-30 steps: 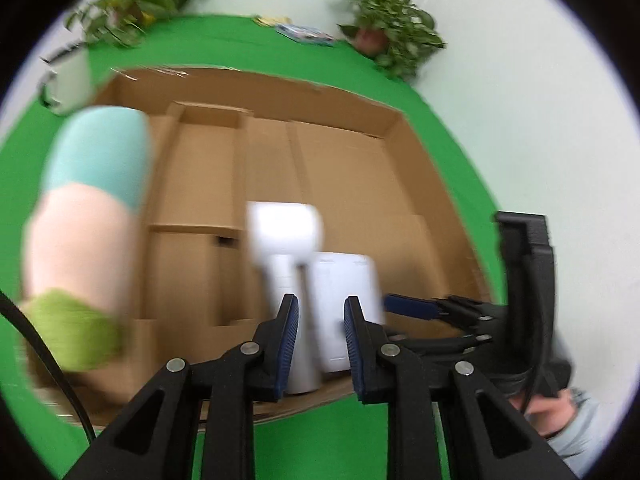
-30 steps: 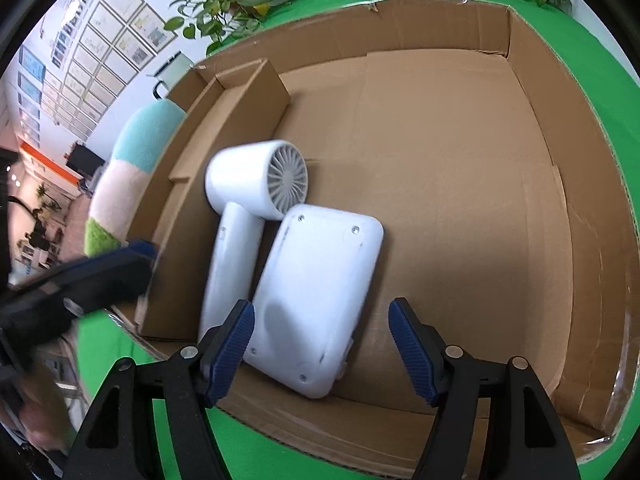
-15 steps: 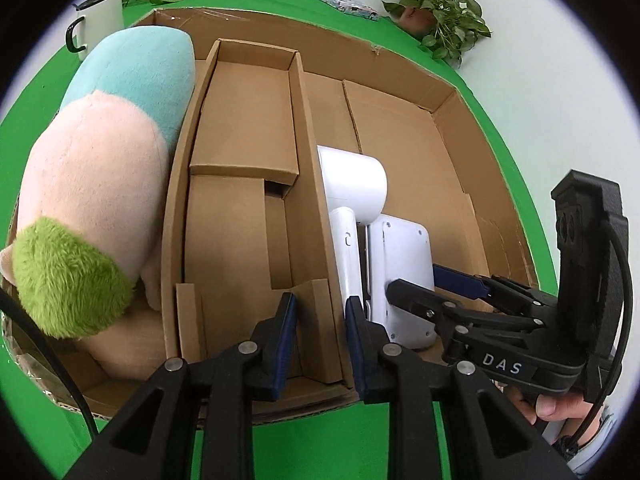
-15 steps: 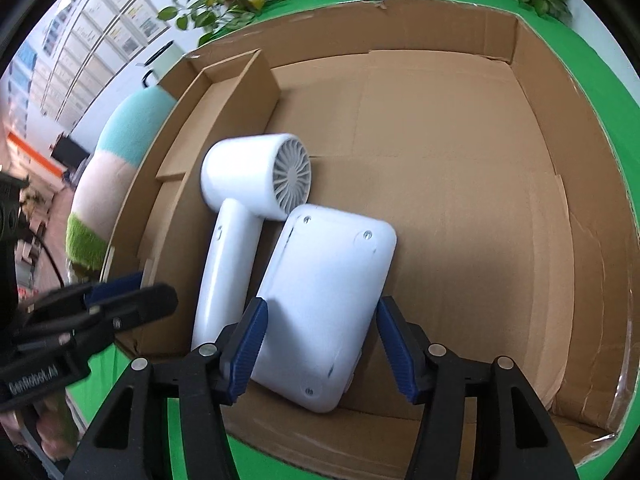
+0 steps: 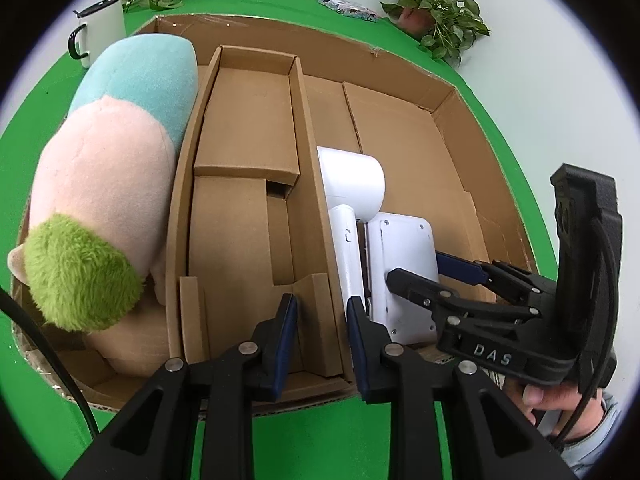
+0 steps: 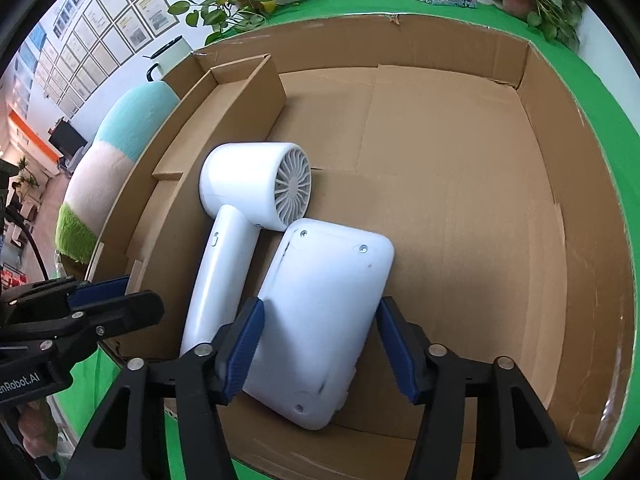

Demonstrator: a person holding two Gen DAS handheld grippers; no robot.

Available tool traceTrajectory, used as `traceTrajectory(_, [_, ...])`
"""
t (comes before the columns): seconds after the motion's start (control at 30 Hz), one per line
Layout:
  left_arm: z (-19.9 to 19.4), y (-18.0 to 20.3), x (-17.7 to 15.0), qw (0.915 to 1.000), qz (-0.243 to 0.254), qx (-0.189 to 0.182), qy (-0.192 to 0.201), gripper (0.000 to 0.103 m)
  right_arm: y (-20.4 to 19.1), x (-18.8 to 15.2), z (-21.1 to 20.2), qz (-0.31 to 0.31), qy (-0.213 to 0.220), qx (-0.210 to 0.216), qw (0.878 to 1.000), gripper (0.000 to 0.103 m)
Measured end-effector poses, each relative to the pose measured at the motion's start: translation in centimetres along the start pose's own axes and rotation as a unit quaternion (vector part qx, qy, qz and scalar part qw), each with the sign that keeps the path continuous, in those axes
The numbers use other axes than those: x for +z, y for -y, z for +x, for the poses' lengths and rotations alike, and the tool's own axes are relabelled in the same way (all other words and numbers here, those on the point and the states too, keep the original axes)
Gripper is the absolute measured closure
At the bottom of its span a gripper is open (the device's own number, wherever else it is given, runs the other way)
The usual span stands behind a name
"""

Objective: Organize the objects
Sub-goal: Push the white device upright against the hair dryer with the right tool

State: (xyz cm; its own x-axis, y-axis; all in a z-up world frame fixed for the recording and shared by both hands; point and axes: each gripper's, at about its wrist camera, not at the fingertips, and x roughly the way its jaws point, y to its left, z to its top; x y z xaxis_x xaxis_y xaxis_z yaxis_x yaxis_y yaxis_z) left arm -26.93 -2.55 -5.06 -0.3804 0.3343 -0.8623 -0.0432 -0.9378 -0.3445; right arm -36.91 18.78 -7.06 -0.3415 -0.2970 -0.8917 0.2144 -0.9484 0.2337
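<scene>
A large cardboard box [image 6: 460, 160] lies on the green table. In its wide right part, a white hair dryer [image 6: 248, 200] rests against a divider. A flat white device [image 6: 324, 300] lies beside its handle. My right gripper [image 6: 320, 344] straddles the near end of that device; its jaws are closing, the pads close to the edges with no clear press. My left gripper [image 5: 320, 312] hovers over the box's near edge, above the divider wall. Its jaws stand narrowly apart and hold nothing. A pink, teal and green plush toy [image 5: 100, 184] fills the left compartment.
A folded cardboard insert [image 5: 244, 128] takes up the middle compartment. A white mug [image 5: 100, 28] stands behind the box at the left, with potted plants [image 5: 436, 20] along the back. A person's hand [image 5: 552, 396] grips the right tool.
The left wrist view has swung and settled over the box's near edge, with the plush now sharp at left. The right jaws have narrowed around the flat white device.
</scene>
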Motion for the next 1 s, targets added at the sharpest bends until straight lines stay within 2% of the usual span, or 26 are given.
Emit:
traceTrajectory(0.17, [-0.5,0.1,0.0,1.0,0.004,0.002,0.008,0.079,0.0,0.4,0.5,0.016,-0.002,0.001,1.0,0.046])
traceTrajectory(0.23, [-0.6,0.1,0.0,1.0,0.002,0.001,0.009,0.079,0.3,0.4,0.8,0.041,-0.004,0.006,0.999,0.037])
traceTrajectory(0.33, [-0.7,0.1,-0.1,0.9999,0.002,0.001,0.013,0.079,0.2,0.3,1.5,0.065,-0.002,0.001,0.998,0.031])
traceTrajectory(0.53, [-0.7,0.1,0.0,0.9999,0.002,-0.003,0.014,0.079,-1.7,0.0,1.7,0.033,0.013,-0.041,0.999,0.035])
traceTrajectory(0.77, [-0.6,0.1,-0.1,0.9998,0.004,-0.011,0.017,0.079,-2.5,-0.3,1.6,-0.012,0.002,-0.044,0.999,0.038])
traceTrajectory(1.0, [-1.1,0.6,-0.1,0.9995,0.009,-0.012,0.027,0.079,-2.1,-0.5,1.0,0.015,-0.008,-0.037,0.999,0.038])
